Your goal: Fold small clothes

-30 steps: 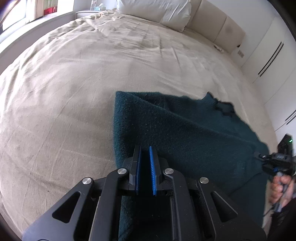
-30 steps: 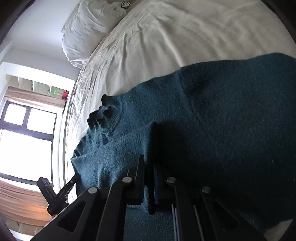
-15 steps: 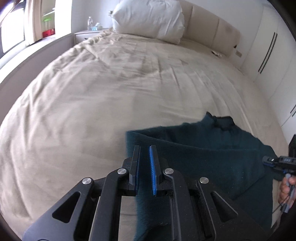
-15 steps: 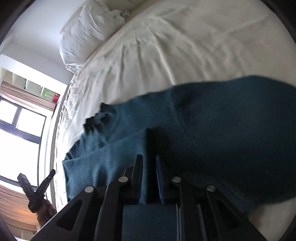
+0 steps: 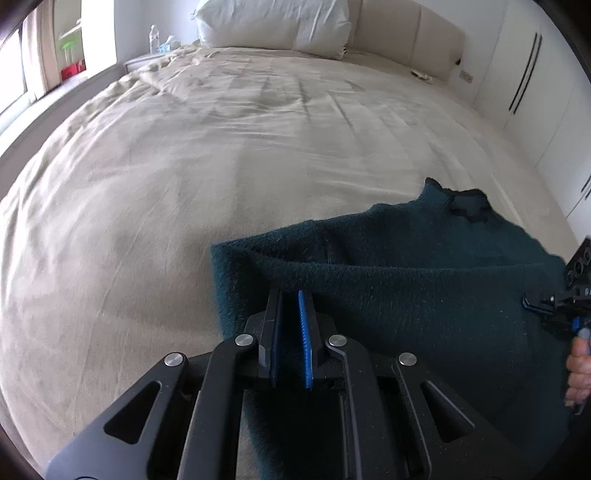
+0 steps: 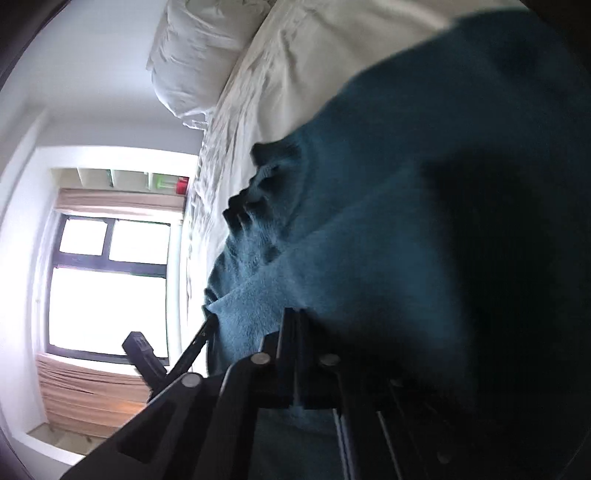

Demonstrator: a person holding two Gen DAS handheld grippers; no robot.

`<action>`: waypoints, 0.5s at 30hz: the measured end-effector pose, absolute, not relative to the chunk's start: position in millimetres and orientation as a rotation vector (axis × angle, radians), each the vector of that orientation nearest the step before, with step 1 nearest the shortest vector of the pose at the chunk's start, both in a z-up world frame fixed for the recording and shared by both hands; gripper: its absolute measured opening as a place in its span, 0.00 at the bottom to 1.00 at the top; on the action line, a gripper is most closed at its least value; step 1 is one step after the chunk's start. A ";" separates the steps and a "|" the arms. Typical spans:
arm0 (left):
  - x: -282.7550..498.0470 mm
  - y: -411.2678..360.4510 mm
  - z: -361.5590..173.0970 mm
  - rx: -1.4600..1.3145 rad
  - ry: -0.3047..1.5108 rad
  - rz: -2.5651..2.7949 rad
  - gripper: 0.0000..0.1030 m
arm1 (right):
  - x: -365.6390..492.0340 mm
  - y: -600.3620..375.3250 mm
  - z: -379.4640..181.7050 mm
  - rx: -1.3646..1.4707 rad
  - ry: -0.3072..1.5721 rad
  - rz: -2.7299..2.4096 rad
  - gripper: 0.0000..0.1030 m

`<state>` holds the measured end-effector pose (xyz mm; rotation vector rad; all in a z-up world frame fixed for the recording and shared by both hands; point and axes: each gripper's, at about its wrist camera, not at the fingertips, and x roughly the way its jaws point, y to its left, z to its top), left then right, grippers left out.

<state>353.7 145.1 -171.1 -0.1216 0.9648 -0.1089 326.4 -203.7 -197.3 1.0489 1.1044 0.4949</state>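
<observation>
A dark teal fuzzy knit sweater [image 5: 424, 280] lies folded on a beige-sheeted bed [image 5: 184, 177]. The left gripper [image 5: 291, 314] pinches its near edge between nearly closed blue pads. The right gripper [image 6: 295, 325], having just closed, clamps the sweater's other edge.

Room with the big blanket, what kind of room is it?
Most likely a bedroom. There is a wide bed with a beige cover, a white pillow against the headboard, and a dark green sweater being folded on it.
</observation>
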 end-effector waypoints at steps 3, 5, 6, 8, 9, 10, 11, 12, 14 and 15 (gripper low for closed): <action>340.4 148.1 -159.0 -0.138 0.965 -0.077 0.09 | 312.4 -227.4 -184.2 1.014 1.062 0.424 0.02; 327.8 145.2 -154.5 -0.136 0.950 -0.076 0.09 | 308.7 -234.1 -172.5 1.018 1.016 0.427 0.23; 324.4 142.8 -157.5 -0.125 0.959 -0.080 0.09 | 308.0 -232.7 -165.8 1.027 0.984 0.466 0.31; 313.6 134.6 -163.4 -0.058 0.952 -0.075 0.09 | 306.7 -219.2 -161.6 1.004 0.985 0.527 0.56; 309.9 131.8 -164.8 -0.029 0.945 -0.072 0.09 | 306.6 -213.0 -163.5 0.975 1.005 0.530 0.60; 307.1 130.7 -165.8 -0.015 0.944 -0.070 0.09 | 305.5 -207.7 -166.6 0.940 1.023 0.526 0.57; 305.3 131.8 -165.7 -0.019 0.947 -0.070 0.09 | 302.0 -207.5 -171.1 0.916 1.021 0.525 0.46; 304.8 133.7 -164.8 -0.033 0.951 -0.071 0.09 | 299.6 -211.6 -173.5 0.927 1.019 0.520 0.40; 302.5 139.0 -160.4 -0.073 0.961 -0.064 0.09 | 289.6 -231.0 -180.1 1.007 1.033 0.489 0.31; 299.0 139.9 -155.0 -0.085 0.956 -0.052 0.09 | 274.8 -250.0 -176.3 1.022 1.018 0.442 0.31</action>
